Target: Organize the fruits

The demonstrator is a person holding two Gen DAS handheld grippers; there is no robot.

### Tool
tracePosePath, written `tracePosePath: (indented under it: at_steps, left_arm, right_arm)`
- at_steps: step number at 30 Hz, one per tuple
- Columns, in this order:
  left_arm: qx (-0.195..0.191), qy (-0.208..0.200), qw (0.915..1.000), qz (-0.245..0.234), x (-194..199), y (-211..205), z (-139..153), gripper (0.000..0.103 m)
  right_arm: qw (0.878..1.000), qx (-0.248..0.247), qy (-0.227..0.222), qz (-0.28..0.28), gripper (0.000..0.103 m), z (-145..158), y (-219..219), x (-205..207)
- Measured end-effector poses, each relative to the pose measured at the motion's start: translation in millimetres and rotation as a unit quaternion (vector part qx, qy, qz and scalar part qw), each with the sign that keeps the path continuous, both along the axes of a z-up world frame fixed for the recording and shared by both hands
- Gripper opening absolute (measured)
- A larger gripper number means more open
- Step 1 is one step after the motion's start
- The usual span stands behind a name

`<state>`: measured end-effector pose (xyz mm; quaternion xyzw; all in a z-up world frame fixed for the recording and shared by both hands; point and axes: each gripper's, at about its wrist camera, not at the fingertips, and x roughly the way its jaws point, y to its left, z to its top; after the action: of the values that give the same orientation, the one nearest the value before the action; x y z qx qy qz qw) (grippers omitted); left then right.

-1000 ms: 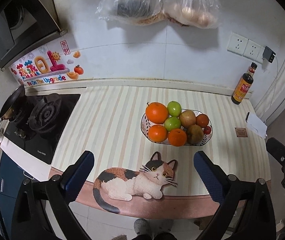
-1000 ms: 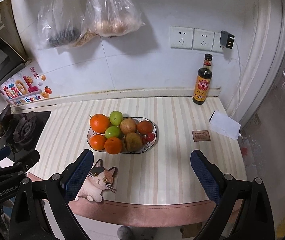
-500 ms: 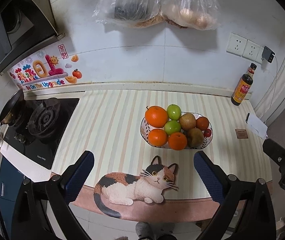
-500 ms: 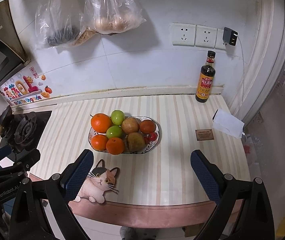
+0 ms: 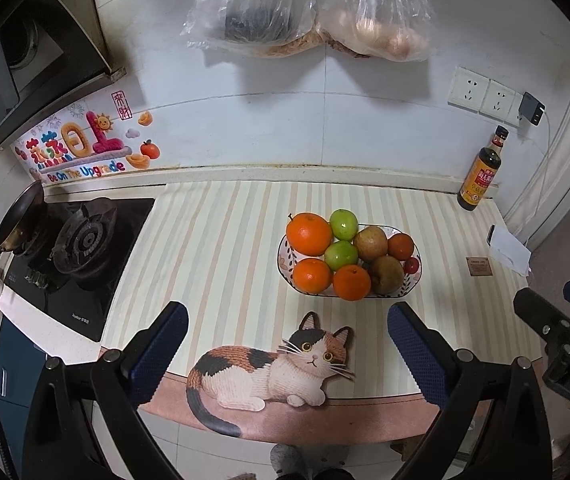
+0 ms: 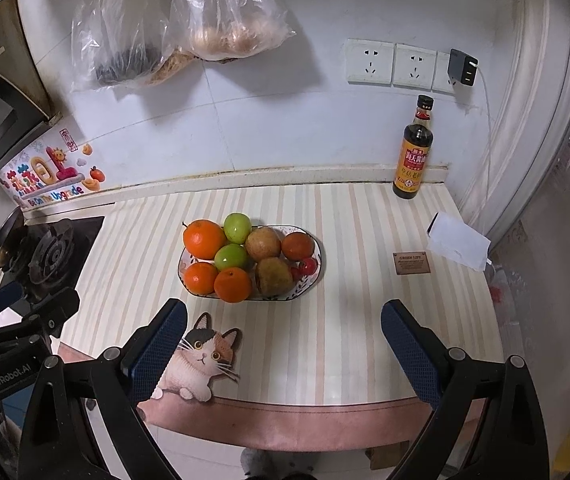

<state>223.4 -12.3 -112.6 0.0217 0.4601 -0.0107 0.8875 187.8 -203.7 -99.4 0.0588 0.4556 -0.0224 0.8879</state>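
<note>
All fruits (image 5: 347, 256) piled in the dish (image 5: 285, 254) mid-worktop (image 5: 213, 248); none loose outside. Left claw (image 5: 287, 334) and right claw (image 6: 283, 330) wide, empty. Fits either finished gathering or sorting ahead.

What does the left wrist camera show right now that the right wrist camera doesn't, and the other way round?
Left wrist only: the whole calico cat picture on the counter mat, and the open left gripper.

Right wrist only: the open right gripper, with the cat's body cut off.

Both: the patterned oval fruit bowl of oranges, green and brown fruit, the dark soy sauce bottle, the black gas stove and the hanging clear plastic bags.
</note>
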Motion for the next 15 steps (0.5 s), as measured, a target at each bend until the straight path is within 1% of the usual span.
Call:
tracePosePath:
  at_steps: [9, 15]
  left_arm:
    - [0.003, -0.004, 1.0000, -0.002, -0.9, 0.5, 3.2, 0.102]
    - [0.003, -0.006, 1.0000, -0.003, -2.0, 0.2, 6.4, 0.102]
  right_arm:
    - [1.000, 0.001, 0.005, 0.004, 0.100, -3.0, 1.6, -1.2]
    - [1.000, 0.003, 0.000, 0.006, 0.100, 0.3, 0.0, -4.3]
